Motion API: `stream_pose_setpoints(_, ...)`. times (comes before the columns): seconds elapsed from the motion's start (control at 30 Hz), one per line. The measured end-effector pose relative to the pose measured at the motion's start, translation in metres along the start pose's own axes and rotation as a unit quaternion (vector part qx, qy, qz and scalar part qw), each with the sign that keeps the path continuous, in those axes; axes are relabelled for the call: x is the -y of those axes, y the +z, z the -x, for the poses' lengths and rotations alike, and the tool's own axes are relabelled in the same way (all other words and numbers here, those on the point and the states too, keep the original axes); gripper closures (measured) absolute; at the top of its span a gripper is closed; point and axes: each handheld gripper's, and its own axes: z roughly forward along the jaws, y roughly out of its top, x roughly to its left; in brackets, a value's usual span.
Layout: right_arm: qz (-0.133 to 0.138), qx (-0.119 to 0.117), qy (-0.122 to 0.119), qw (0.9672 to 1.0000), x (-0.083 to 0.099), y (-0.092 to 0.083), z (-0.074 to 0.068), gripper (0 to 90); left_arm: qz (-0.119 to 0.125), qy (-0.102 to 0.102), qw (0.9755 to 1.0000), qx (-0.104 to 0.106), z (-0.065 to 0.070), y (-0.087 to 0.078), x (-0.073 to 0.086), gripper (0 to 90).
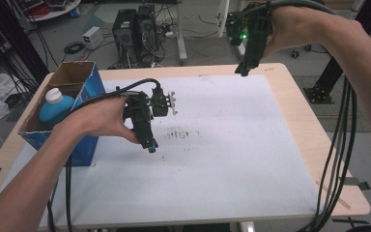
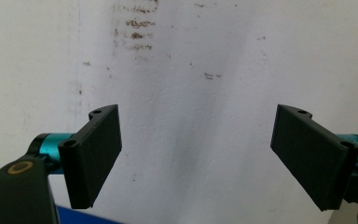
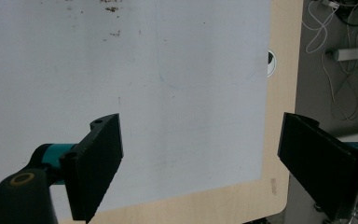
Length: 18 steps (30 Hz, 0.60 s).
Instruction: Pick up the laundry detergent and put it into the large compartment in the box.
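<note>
The left gripper (image 1: 149, 144) hangs over the white mat (image 1: 222, 145), its jaws spread wide and empty, just right of the blue box (image 1: 84, 92) that holds a blue bottle (image 1: 55, 108). The right gripper (image 1: 243, 71) is raised above the table's (image 1: 299, 101) far right edge, jaws also wide apart with nothing between them.

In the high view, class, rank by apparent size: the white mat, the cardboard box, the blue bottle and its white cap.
1. White mat
2. Cardboard box
3. Blue bottle, partly hidden inside the box
4. White cap
</note>
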Motion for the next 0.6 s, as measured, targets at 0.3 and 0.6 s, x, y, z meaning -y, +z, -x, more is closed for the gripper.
stream_pose_setpoints(0.3,-0.002,0.001,0.005,1.0000,0.0014,-0.0005,-0.0012,13.2,0.003,0.004,1.0000,-0.001,0.0009,-0.0005,-0.0003,16.3)
stream_pose_setpoints(0.6,-0.002,0.000,0.004,1.0000,0.0017,-0.0015,-0.0016,13.2,0.001,0.002,1.0000,0.001,0.0006,-0.0007,0.0004,16.3)
